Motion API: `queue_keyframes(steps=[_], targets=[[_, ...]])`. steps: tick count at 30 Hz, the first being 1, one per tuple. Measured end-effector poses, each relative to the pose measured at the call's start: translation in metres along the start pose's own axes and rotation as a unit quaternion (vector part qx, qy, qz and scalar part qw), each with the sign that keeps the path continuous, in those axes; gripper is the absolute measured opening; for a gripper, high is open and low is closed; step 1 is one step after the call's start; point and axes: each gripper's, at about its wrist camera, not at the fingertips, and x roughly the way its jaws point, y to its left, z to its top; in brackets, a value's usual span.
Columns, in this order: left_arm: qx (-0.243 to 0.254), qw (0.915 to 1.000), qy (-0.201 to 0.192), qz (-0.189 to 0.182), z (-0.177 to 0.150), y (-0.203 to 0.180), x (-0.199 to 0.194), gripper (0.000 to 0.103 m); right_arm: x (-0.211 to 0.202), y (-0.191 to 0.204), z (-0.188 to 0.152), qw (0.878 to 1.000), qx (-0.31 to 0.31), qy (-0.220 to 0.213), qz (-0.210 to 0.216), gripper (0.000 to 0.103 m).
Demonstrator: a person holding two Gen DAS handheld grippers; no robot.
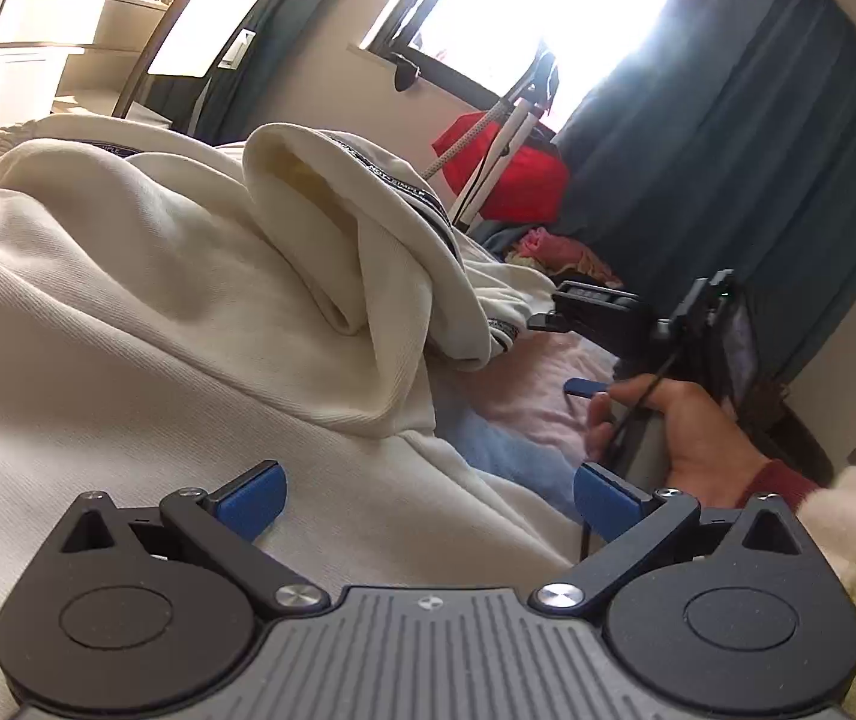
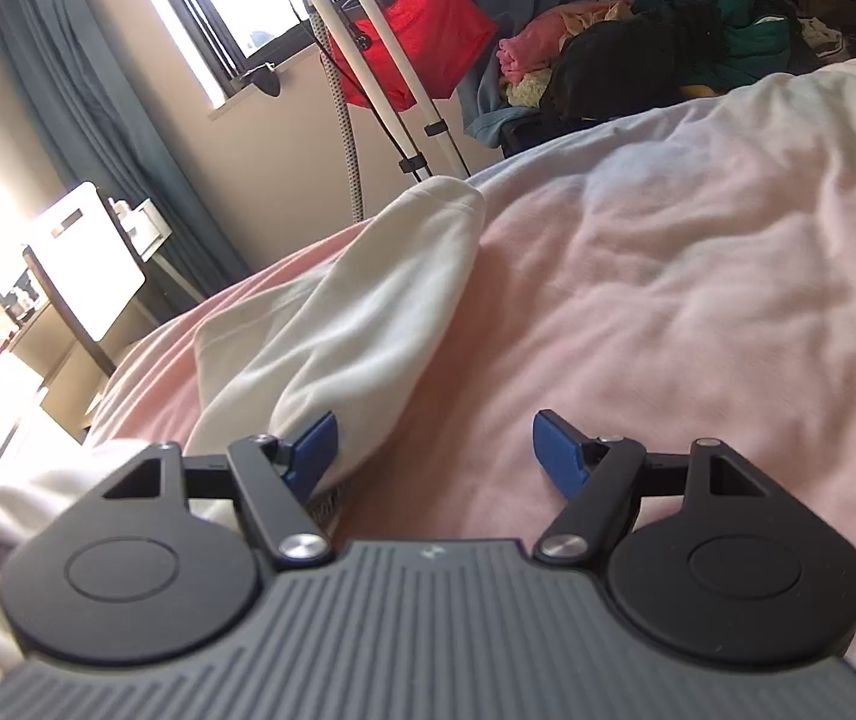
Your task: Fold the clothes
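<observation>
On my left, the left gripper (image 1: 428, 501) hung with its blue pads spread wide and nothing between them, low over the cream sweatshirt (image 1: 146, 312). That garment lay spread across the pink bedcover (image 2: 697, 276), filling the view ahead and to the left of the claw. A sleeve (image 1: 362, 252) stood up in a loose hump straight ahead, its long axis running away from me and to the right, with a dark printed band along its ridge.

Moving right, the right gripper (image 2: 435, 450) was also released, pads apart and holding nothing. The left pad (image 2: 312, 450) touched or sat just beside the sleeve's cuff end, while the right pad (image 2: 559, 451) hovered over bare bedcover. From this claw the sleeve ran forward and leftward. I judged the right hand nearer to that cuff, so the coming grasp turned on shifting the claw a little left to straddle the fabric.

By count: one sweatshirt, one sleeve in view, two grippers. Beyond the bed stood one white stand (image 2: 392, 78), one red bag (image 2: 428, 30) and a heap of other clothes (image 2: 637, 42).
</observation>
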Motion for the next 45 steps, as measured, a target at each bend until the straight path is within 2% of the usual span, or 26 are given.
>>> queue_keyframes(steps=[2,4,5,6,8,9,13,17,20,22,25,27,29,30,33,38,42,44,45], targets=[[-0.023,0.9992,-0.005,-0.033,0.002,0.008,0.004,0.103,0.031,0.008,0.007,1.000,0.009,-0.012,0.004,0.075],[-0.034,0.9982,-0.015,-0.047,0.001,0.014,0.006,0.103,0.050,0.012,0.009,1.000,0.020,-0.021,0.010,0.072],[-0.033,0.9980,-0.021,-0.050,0.000,0.015,0.008,0.103,0.052,0.016,0.010,1.000,0.010,-0.025,0.006,0.064],[-0.031,0.9979,-0.024,-0.051,-0.001,0.016,0.009,0.103,0.054,0.020,0.012,1.000,0.001,-0.030,0.001,0.046],[-0.030,0.9977,-0.027,-0.055,-0.003,0.016,0.010,0.103,0.058,0.028,0.015,0.999,-0.017,-0.038,-0.008,0.017],[-0.031,0.9975,-0.028,-0.057,-0.003,0.017,0.010,0.103,0.049,0.030,0.019,0.998,-0.029,-0.045,-0.015,0.013],[-0.033,0.9970,-0.030,-0.063,-0.003,0.017,0.009,0.103,0.006,0.029,0.037,0.993,-0.067,-0.083,-0.048,0.012],[-0.027,0.9974,-0.024,-0.063,-0.001,0.011,0.005,0.103,-0.079,-0.016,0.059,0.981,-0.058,-0.145,-0.113,0.012],[-0.021,0.9974,-0.030,-0.062,0.001,0.006,-0.005,0.103,-0.154,-0.060,0.075,0.963,-0.057,-0.187,-0.184,0.012],[-0.010,0.9976,-0.037,-0.058,0.001,0.001,-0.013,0.103,-0.197,-0.086,0.084,0.946,-0.074,-0.201,-0.242,0.012],[0.010,0.9977,-0.042,-0.053,-0.001,-0.008,-0.026,0.103,-0.237,-0.117,0.093,0.932,-0.072,-0.198,-0.295,0.011],[0.025,0.9978,-0.044,-0.044,-0.002,-0.015,-0.031,0.103,-0.264,-0.137,0.098,0.921,-0.071,-0.196,-0.330,0.007],[0.037,0.9977,-0.044,-0.035,-0.003,-0.021,-0.031,0.103,-0.288,-0.145,0.098,0.915,-0.054,-0.226,-0.329,0.003],[0.041,0.9977,-0.043,-0.033,-0.004,-0.023,-0.032,0.103,-0.295,-0.145,0.096,0.911,-0.065,-0.237,-0.331,0.003],[0.053,0.9972,-0.045,-0.029,-0.007,-0.026,-0.034,0.103,-0.295,-0.153,0.097,0.913,-0.093,-0.219,-0.330,0.003],[0.081,0.9958,-0.041,-0.012,-0.010,-0.030,-0.022,0.103,-0.307,-0.180,0.065,0.942,-0.042,-0.209,-0.258,0.005],[0.085,0.9960,-0.025,-0.004,-0.011,-0.025,-0.008,0.103,-0.311,-0.210,0.007,0.968,0.039,-0.187,-0.160,0.007],[0.078,0.9969,-0.014,0.000,-0.013,-0.022,-0.003,0.103,-0.309,-0.226,-0.020,0.972,0.096,-0.172,-0.129,0.009],[0.071,0.9974,-0.007,0.001,-0.013,-0.019,-0.002,0.103,-0.302,-0.231,-0.028,0.973,0.122,-0.152,-0.121,0.018]])
